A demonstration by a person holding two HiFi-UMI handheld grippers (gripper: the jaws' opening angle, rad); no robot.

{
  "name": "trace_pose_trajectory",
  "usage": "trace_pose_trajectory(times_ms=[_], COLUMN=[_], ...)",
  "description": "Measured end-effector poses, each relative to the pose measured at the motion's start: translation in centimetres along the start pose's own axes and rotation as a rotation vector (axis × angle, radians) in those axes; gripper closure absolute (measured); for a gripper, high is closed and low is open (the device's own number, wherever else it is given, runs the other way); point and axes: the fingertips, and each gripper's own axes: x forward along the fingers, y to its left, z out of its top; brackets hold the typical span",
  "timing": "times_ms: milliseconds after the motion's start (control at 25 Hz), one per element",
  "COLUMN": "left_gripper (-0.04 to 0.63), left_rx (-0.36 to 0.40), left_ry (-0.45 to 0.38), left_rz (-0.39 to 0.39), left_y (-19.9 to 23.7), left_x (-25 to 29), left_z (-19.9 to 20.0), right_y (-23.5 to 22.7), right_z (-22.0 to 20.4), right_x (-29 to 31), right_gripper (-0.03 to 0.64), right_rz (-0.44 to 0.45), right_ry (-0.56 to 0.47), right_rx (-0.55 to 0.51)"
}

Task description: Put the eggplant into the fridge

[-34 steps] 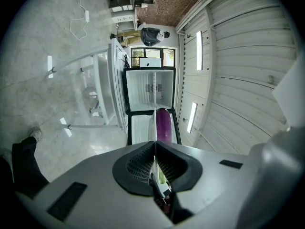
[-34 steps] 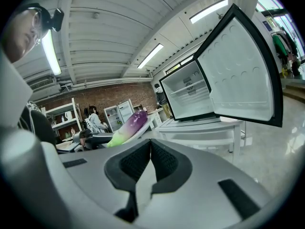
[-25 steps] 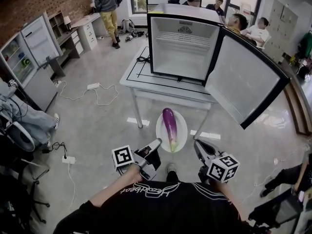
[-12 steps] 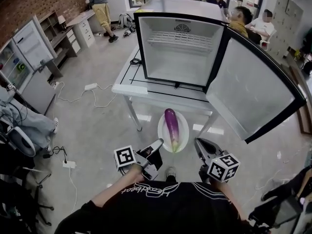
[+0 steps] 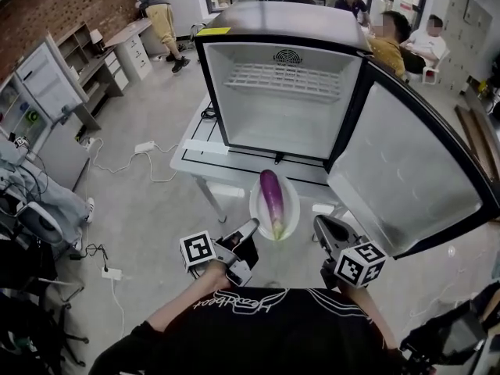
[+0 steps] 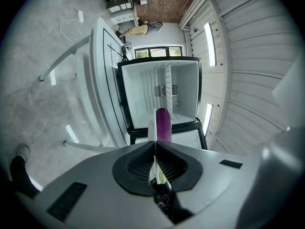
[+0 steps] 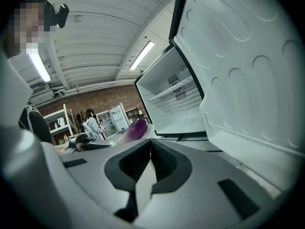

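Observation:
A purple eggplant [image 5: 271, 198] lies on a white plate [image 5: 291, 209] held in the air in front of the open fridge [image 5: 281, 100]. My left gripper [image 5: 251, 226] is shut on the plate's left rim and my right gripper [image 5: 319, 223] is shut on its right rim. In the left gripper view the plate [image 6: 152, 128] shows edge-on between the jaws, with the eggplant [image 6: 163, 124] beyond them and the fridge [image 6: 143, 94] behind. In the right gripper view the plate rim [image 7: 143, 182] sits between the jaws, with the eggplant [image 7: 134, 129] to the left. The fridge is empty, with one wire shelf.
The fridge stands on a white table [image 5: 191, 153]; its door [image 5: 406, 186] swings wide to the right, close to my right gripper. Cables [image 5: 144, 151] lie on the floor to the left. Several people sit behind the fridge. Another open fridge [image 5: 35, 92] stands at far left.
Both grippers have carried the plate and eggplant toward the fridge, which now looks larger and nearer. The grip on the plate has stayed the same.

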Motion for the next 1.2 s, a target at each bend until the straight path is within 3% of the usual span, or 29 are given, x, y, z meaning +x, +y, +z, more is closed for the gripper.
trace_pose_trajectory(times_ms=[240, 720, 880, 1200], left_gripper=[0.572, 0.572, 0.572, 0.572], left_rx=[0.025, 0.031, 0.041, 0.052], left_ry=[-0.024, -0.027, -0.011, 0.016], left_rz=[-0.004, 0.022, -0.005, 0.030], left_y=[-0.5, 0.9, 0.9, 1.1], left_x=[2.2, 3.8, 5.2, 8.3], left_z=[1.9, 4.2, 5.2, 8.8], right_y=[-1.9, -3.0, -3.8, -5.2], right_z=[2.3, 2.7, 2.8, 4.5], right_x=[1.5, 3.1, 4.1, 7.1], right_gripper=[0.609, 0.609, 0.609, 0.609], right_rz=[0.013, -0.002, -0.009, -0.036], right_ry=[-0.028, -0.030, -0.044, -0.042], right_rx=[-0.030, -0.038, -0.040, -0.045])
